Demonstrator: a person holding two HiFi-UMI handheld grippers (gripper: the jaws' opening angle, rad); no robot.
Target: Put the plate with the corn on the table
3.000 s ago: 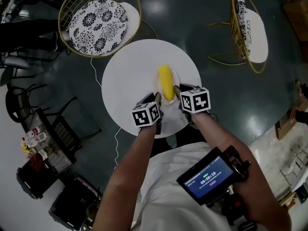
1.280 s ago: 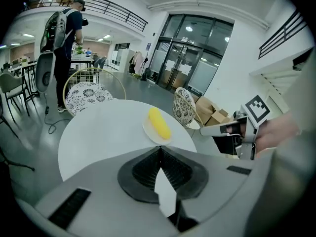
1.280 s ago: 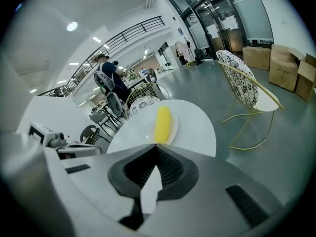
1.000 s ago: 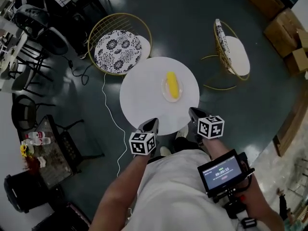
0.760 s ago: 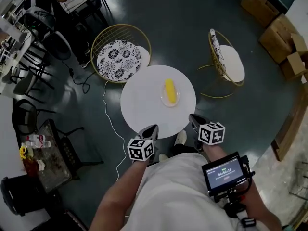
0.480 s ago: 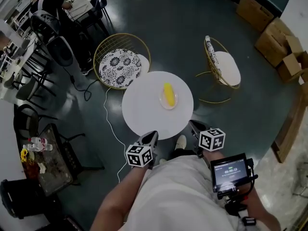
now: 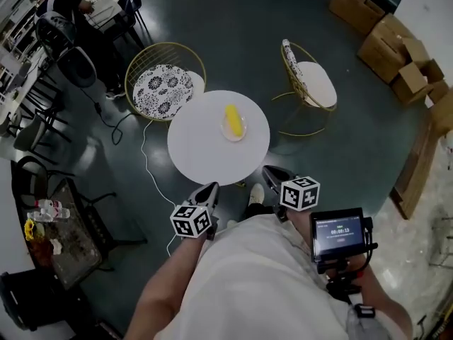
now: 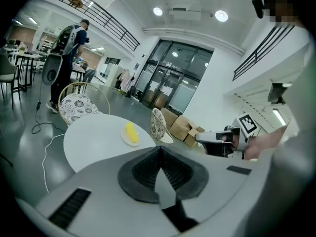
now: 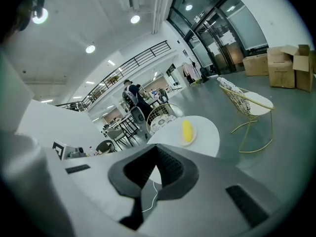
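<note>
A yellow corn cob [image 7: 231,120] lies on a small white plate [image 7: 233,132] resting on the round white table [image 7: 205,151]. Both grippers hang close to my body, well short of the table's near edge. The left gripper [image 7: 211,188] and right gripper [image 7: 268,171] are each shut with nothing held. In the left gripper view the jaws [image 8: 159,150] meet at the tips, with the corn [image 8: 131,132] and table [image 8: 94,137] far ahead and the right gripper [image 8: 217,143] at the side. From the right gripper [image 9: 157,148] the corn [image 9: 187,130] sits far off on its plate.
Two gold wire chairs stand beyond the table: one with a patterned cushion [image 7: 163,85], one with a white seat [image 7: 311,76]. Cardboard boxes [image 7: 386,37] sit at the back right. A white cable [image 7: 144,163] trails on the floor. Black chairs and a cluttered stand [image 7: 49,229] are at left.
Three seconds ago both grippers were at the plate on the table. Since then they have drawn back to my body, and over the last second the table has receded further.
</note>
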